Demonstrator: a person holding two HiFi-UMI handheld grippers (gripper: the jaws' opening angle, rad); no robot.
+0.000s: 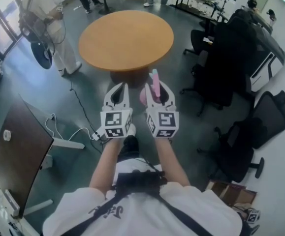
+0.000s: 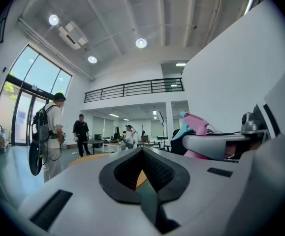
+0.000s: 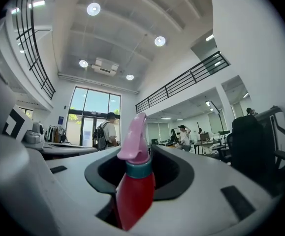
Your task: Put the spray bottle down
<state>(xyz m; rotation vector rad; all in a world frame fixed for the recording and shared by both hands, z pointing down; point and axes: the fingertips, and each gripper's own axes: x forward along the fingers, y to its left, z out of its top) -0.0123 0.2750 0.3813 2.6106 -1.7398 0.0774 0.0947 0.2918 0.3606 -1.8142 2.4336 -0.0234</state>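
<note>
My right gripper point(image 1: 155, 89) is shut on the spray bottle point(image 1: 155, 77); in the head view its pink trigger head sticks up between the fingers. The right gripper view shows the bottle's red body point(image 3: 134, 193), teal collar and pink head upright between the jaws of the right gripper point(image 3: 136, 154). Close on the left, my left gripper point(image 1: 120, 87) is shut with nothing in it. In the left gripper view, the tips of the left gripper point(image 2: 142, 150) meet, and the bottle's pink head point(image 2: 199, 124) shows to the right. Both grippers hang in the air just short of the round wooden table point(image 1: 126, 37).
A person with a backpack point(image 1: 48, 23) stands left of the table. Black office chairs point(image 1: 240, 146) and a dark desk cluster point(image 1: 240, 43) fill the right side. A dark desk point(image 1: 19, 151) with white cables on the floor stands at the left. More people are at the far side of the room.
</note>
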